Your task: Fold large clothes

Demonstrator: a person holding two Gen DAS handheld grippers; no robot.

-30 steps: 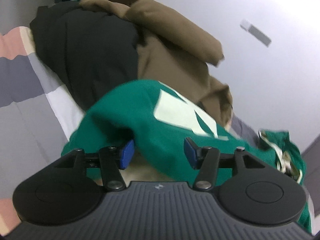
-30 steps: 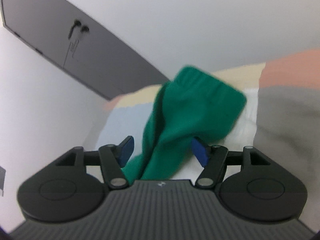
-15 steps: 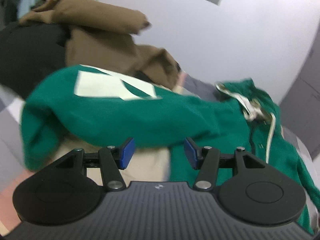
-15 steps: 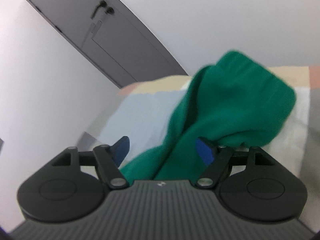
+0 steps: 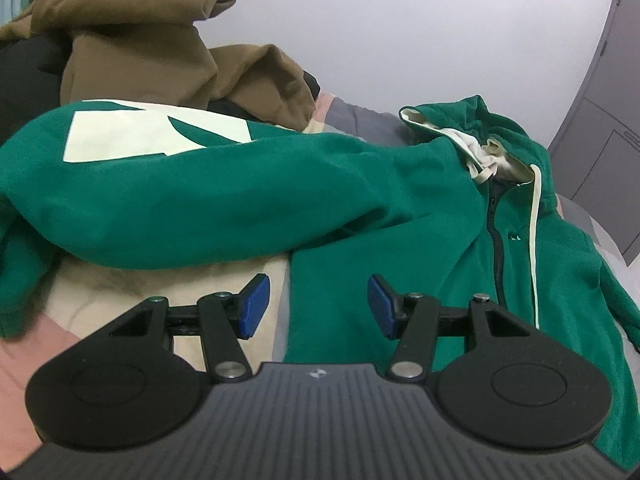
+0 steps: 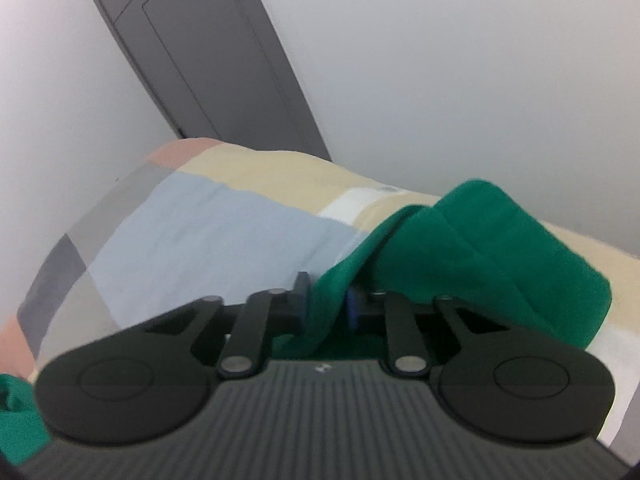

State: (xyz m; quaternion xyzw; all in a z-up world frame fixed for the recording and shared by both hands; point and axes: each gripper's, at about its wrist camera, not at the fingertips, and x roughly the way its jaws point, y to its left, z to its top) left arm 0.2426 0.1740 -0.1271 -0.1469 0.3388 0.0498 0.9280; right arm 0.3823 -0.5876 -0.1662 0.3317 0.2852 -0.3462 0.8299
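Green hoodie lies zip-up on the bed. Right gripper has just closed on its sleeve; left gripper gapes empty beside the zip. Next, probably: fold sleeve across.

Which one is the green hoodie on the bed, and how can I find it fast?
Look at the bed with the patchwork cover. A pile of brown and black clothes sits at the back, and in front lies the green hoodie. It is the only green one, with a dark zipper, cream drawstrings and a pale patch on its sleeve.
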